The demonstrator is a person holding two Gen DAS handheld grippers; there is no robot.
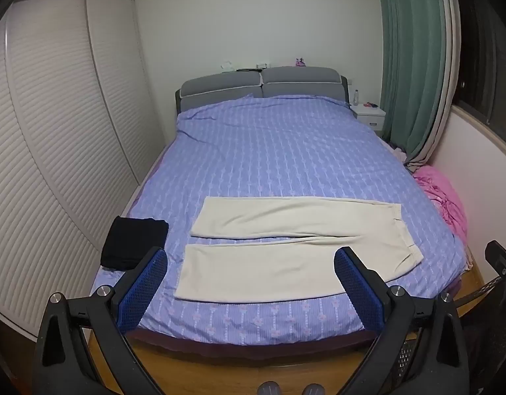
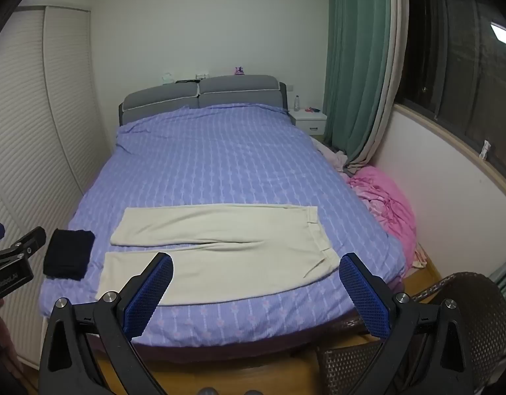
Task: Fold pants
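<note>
Cream pants [image 1: 286, 240] [image 2: 213, 250] lie flat across the foot of the bed, waistband to the right, both legs stretched to the left and lying apart. My left gripper [image 1: 251, 263] hovers open over the foot edge, short of the near leg, with nothing between its blue pads. My right gripper [image 2: 256, 268] is open too, held above the near leg and waistband, and touches nothing. The left gripper's black frame [image 2: 12, 256] shows at the left edge of the right wrist view.
The bed [image 1: 286, 151] has a purple patterned cover. A folded black garment [image 1: 133, 243] [image 2: 68, 253] lies on its front left corner. A pink blanket [image 2: 384, 204] is heaped at the bed's right. A wicker chair [image 2: 467, 322] stands front right, a louvred wardrobe [image 1: 55, 131] left.
</note>
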